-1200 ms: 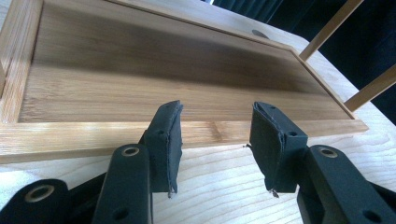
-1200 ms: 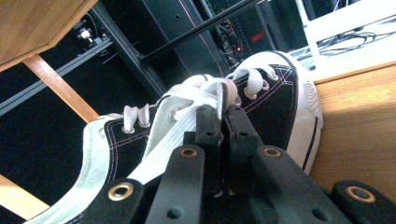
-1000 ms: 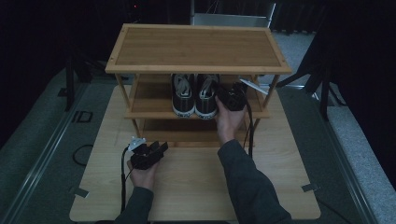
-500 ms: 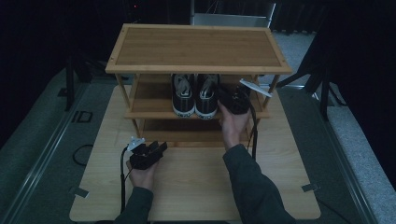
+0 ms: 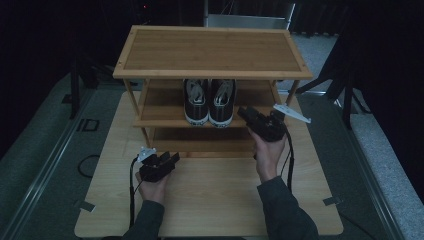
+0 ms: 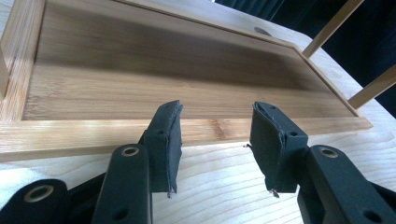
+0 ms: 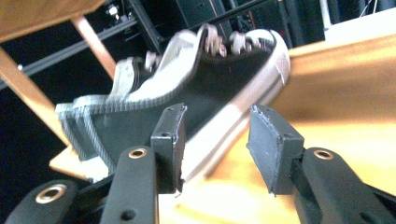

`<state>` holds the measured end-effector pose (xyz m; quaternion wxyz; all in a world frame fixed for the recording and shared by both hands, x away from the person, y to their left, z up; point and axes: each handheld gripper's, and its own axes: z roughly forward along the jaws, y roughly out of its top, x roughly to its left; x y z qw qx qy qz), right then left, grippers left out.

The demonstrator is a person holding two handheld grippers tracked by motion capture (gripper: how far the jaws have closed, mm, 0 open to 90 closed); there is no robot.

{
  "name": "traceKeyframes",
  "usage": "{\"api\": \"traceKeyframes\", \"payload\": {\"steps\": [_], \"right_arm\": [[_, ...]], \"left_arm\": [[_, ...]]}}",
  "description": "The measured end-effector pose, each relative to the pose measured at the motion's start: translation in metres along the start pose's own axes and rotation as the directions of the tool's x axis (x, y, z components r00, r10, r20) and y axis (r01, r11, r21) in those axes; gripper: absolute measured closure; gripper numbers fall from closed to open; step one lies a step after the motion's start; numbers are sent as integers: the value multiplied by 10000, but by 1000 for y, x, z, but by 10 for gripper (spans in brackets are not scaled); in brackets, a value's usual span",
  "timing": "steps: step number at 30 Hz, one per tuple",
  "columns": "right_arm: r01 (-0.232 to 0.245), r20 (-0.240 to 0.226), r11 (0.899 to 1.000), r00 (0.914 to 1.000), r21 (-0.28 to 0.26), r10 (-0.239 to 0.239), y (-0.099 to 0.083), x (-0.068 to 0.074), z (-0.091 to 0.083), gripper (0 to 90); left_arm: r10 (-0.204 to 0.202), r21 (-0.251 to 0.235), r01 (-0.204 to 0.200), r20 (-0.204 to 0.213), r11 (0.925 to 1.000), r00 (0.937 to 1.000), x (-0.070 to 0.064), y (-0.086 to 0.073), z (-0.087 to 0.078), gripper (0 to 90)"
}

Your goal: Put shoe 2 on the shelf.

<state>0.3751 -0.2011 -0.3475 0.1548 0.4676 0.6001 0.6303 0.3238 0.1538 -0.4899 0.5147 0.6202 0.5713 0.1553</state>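
Pair of dark canvas sneakers [image 5: 209, 101] on middle shelf of bamboo shoe rack [image 5: 210, 50], frame centre, toes toward bottom edge, long axis front-to-back. Right gripper [image 5: 248, 114] just right of right sneaker [image 7: 187, 88], jaws spread, empty, far nearer. Left gripper [image 5: 171, 158] lower left, parted, idle, by bottom shelf [image 6: 140, 84]. White rubber sole, white laces.
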Motion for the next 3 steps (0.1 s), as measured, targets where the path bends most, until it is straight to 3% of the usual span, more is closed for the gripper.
{"api": "traceKeyframes", "payload": {"steps": [1,2,3], "right_arm": [[405,-48,9990,9992,162,-405,-9,0,-10,549],[405,-48,9990,9992,162,-405,-9,0,-10,549],[712,-97,9971,9974,286,-709,-17,-1,-18,546]], "left_arm": [[-6,2,6,-10,10000,10000,0,0,0,537],[-6,3,6,-21,10000,10000,0,0,0,537],[-31,8,31,-23,10000,10000,1,0,0,538]]}}
